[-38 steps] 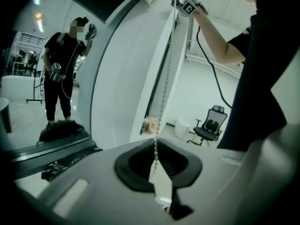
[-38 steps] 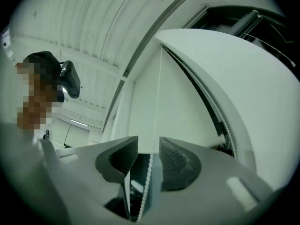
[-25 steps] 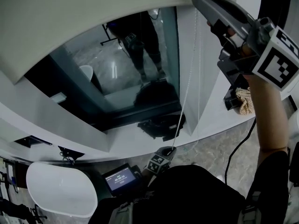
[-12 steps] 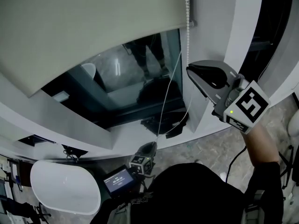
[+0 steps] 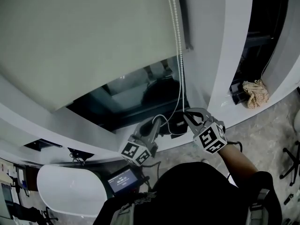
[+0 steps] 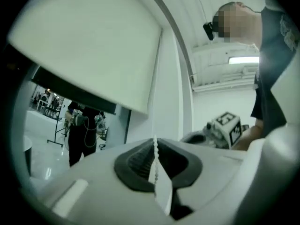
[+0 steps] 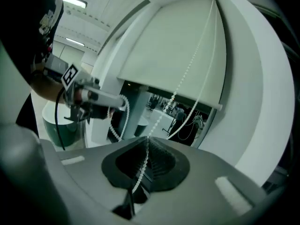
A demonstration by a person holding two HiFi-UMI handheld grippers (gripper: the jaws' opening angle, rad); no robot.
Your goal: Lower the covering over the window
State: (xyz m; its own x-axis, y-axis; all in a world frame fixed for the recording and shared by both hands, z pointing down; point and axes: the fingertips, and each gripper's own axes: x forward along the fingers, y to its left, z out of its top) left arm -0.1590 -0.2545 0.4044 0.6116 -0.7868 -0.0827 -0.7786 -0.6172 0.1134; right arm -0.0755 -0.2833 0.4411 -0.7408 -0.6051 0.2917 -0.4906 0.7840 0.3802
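Now lower, the blind covers more window; left tool and right tool both clamp the bead chain.

A white sill runs below the window, left of the pillar. Right of the pillar, a crumpled rag lies on a second ledge. Grey marbled floor spreads beneath the pillar.

White pillar; grey marbled floor; white rnd table.
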